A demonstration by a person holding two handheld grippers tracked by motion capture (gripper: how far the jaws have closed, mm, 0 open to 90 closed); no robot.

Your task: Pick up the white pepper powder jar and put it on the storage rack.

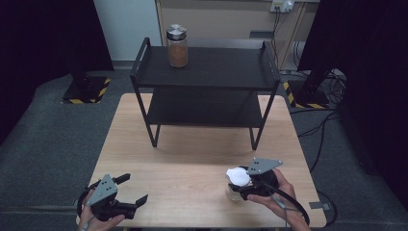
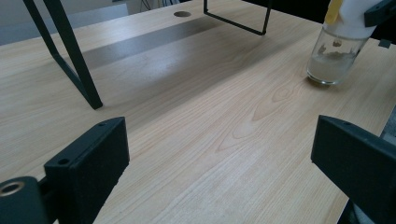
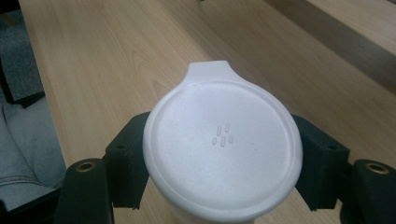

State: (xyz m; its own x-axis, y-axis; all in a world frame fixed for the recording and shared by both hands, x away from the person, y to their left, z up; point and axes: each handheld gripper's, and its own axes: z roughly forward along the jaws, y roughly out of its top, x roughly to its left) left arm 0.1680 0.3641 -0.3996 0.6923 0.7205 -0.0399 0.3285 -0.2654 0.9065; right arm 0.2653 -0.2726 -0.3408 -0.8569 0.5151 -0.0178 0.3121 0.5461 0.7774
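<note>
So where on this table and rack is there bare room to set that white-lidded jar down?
Bare wood runs between the rack legs and the two grippers. The left gripper is open over nothing. The rack's lower shelf is bare, and the top is free right of the brown jar. It is crowded at the right gripper, shut on the white-lidded jar.

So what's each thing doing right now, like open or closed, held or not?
White-lidded jar: lid on, upright on the table, gripped at the lid.
Right gripper: shut on the white-lidded jar.
Left gripper: open, holding nothing.
Brown jar: lid on, upright on the shelf's top level.
</note>
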